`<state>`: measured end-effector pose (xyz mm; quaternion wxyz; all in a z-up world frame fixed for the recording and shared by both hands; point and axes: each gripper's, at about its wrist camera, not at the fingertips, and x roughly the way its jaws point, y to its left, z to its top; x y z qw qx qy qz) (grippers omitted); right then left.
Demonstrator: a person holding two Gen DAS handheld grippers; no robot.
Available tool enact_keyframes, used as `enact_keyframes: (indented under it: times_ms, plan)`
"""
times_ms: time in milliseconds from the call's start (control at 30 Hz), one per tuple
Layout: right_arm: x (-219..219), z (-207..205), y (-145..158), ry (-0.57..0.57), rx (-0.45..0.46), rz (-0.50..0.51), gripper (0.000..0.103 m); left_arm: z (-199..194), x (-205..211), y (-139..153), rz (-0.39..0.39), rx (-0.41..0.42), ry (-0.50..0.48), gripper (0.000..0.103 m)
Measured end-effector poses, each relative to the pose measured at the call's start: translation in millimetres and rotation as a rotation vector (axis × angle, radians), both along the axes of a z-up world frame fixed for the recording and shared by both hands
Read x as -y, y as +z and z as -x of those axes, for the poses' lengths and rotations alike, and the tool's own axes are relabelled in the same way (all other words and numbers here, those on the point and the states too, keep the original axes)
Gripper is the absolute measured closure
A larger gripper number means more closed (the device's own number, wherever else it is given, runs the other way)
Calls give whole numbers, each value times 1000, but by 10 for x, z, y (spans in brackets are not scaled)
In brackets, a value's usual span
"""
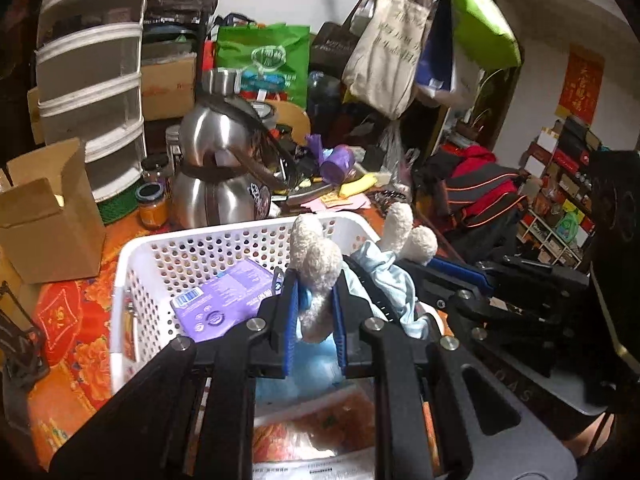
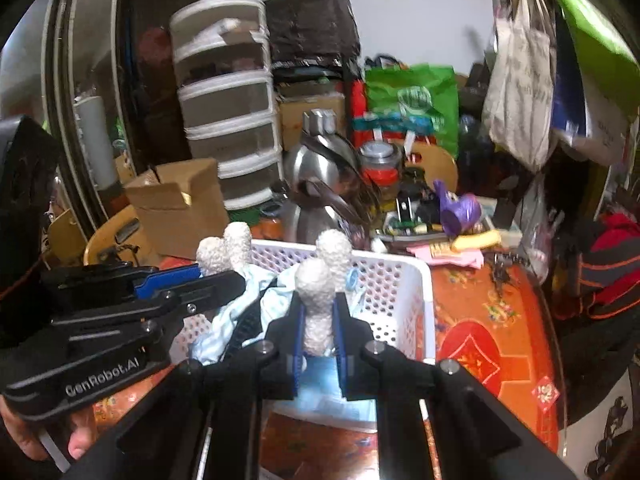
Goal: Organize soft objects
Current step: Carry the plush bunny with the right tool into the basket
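A plush toy [image 1: 320, 256] with cream fleece limbs and a pale blue garment hangs stretched between both grippers, over a white perforated basket [image 1: 200, 236]. My left gripper [image 1: 314, 286] is shut on one pair of cream limbs. It also shows at the left of the right wrist view as the left gripper [image 2: 218, 276]. My right gripper [image 2: 318, 300] is shut on the other cream limbs of the plush toy [image 2: 316, 280], above the basket [image 2: 400, 260]. The blue cloth [image 2: 256, 296] sags between the two grips. A purple package [image 1: 228, 300] lies inside the basket.
A steel kettle [image 1: 216, 152] stands just behind the basket, with an open cardboard box [image 1: 48, 224] and a drawer tower [image 1: 92, 80] to its left. Jars, a purple toy [image 1: 336, 160] and papers crowd the back. Tote bags [image 1: 388, 48] hang at upper right. The tablecloth [image 2: 480, 320] is red floral.
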<state>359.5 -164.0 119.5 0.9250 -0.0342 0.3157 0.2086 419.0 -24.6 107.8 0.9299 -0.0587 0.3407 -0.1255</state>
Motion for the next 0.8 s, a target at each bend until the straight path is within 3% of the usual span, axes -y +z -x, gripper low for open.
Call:
enact_keyframes:
  times_ms: [300, 600, 700, 800]
  plan:
    - [153, -442, -452, -15, -64, 5, 92, -458, 190, -521, -19, -74, 22, 88]
    - [243, -605, -795, -14, -103, 3, 90, -573, 227, -823, -42, -97, 31, 84]
    - [242, -609, -820, -24, -103, 2, 88, -530, 182, -817, -67, -81, 54, 58]
    - [260, -590, -799, -28, -102, -4, 84, -440, 67, -767, -65, -54, 80, 42]
